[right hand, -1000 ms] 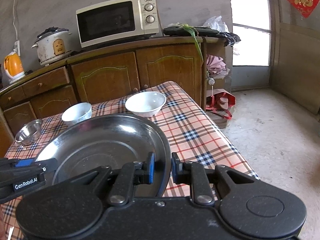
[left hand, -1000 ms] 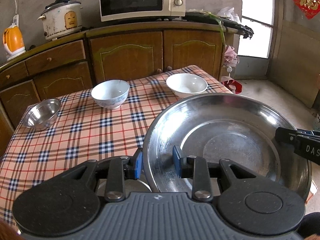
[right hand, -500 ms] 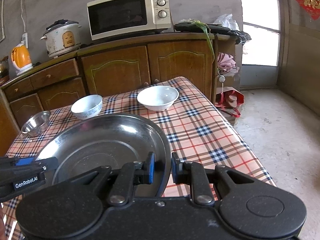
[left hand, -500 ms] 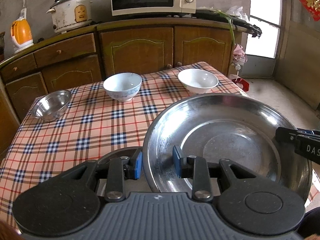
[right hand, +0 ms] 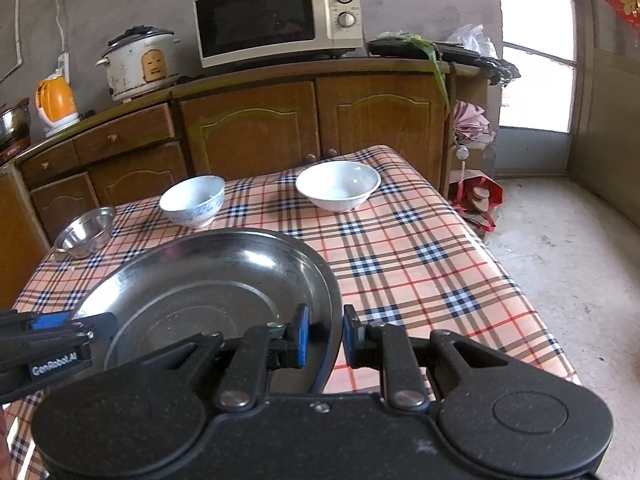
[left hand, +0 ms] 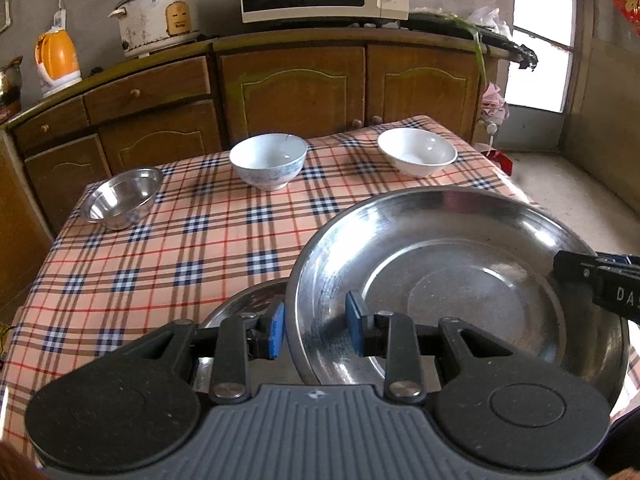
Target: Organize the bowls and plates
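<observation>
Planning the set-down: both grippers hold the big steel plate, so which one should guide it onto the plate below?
Left, probably. The left hand-held gripper grips the steel plate right beside the lower plate; the right hand-held gripper holds the opposite rim.

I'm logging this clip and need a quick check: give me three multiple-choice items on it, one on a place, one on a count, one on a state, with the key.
1. Where does the small steel bowl stand on the table?
A. at the far left corner
B. beside the window-side edge
C. inside a white bowl

2. How many white bowls stand on the cloth?
A. one
B. two
C. four

3. How is the large steel plate held?
A. by the left claw alone
B. lying free on the cloth
C. by both claws at opposite rims

Key: 1 A, it sits at the cloth's far left corner, apart from the others. 2 B, the patterned white bowl and the plain white bowl. 3 C, the left claw and the right claw each pinch its rim.
</observation>
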The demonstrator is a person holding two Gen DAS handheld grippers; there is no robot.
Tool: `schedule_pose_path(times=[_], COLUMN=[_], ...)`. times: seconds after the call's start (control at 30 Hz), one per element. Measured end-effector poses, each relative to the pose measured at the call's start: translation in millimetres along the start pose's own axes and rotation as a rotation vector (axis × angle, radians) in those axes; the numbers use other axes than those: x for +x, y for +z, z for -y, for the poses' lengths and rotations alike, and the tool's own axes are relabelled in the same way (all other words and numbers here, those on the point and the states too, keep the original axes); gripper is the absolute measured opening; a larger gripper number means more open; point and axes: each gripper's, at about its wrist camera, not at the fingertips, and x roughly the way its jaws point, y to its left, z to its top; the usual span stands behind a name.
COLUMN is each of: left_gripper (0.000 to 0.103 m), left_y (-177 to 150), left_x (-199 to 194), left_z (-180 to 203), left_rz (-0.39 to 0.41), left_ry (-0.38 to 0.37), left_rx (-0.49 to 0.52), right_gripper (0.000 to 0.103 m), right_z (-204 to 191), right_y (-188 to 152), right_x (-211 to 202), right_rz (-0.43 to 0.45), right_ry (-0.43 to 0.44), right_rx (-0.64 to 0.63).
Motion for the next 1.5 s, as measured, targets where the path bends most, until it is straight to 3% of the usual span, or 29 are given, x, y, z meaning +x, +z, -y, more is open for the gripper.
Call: schedule_pose_path(times=[1.5], left_gripper=[0.032], left_y=[-34.3], left_x=[30.6], left_z=[-54.1], left_rz=[-0.153], left_ry=[0.094], left_rx=[-0.051], right_gripper=[0.023], right_z=[-59.5], right_y=[-35.7], right_x=[63.4], right_rz=[-0.153], right_ry=[0.110], right_rx=[-0.066])
